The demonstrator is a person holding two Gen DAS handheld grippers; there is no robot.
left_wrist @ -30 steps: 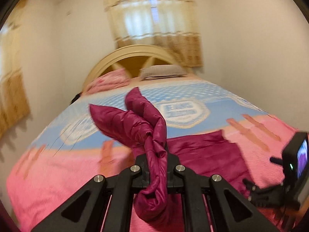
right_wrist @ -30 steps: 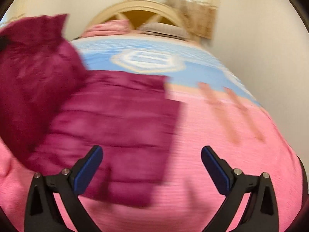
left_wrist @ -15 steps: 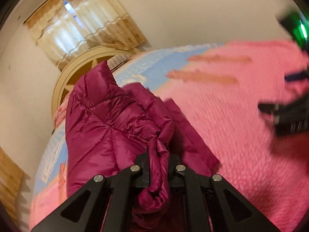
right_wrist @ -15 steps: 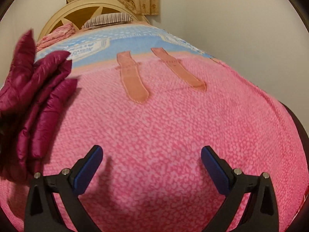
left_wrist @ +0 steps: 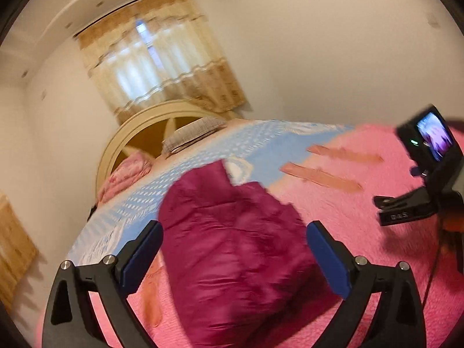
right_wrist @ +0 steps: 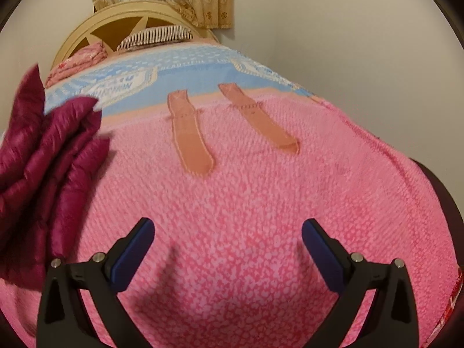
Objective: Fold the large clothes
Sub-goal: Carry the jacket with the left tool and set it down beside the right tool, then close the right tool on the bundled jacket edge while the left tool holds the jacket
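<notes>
The left hand-held gripper (left_wrist: 235, 246) is opening; its jaws stand wide, and the blurred maroon jacket (left_wrist: 232, 246) between them appears to touch neither pad. The jacket lies bunched on the bed (right_wrist: 246, 203). The right hand-held gripper (right_wrist: 227, 239) hangs open over bare pink blanket.

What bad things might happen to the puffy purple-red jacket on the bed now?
1. The puffy maroon quilted jacket sits bunched in a heap on the pink and blue bedspread, so its folds may spring open or end up uneven.
2. The left tool is opening and its blue pads no longer press the jacket; the released part may flop out of place.
3. The right tool is open over bare bedspread, beside the jacket, so nothing steadies it.
</notes>
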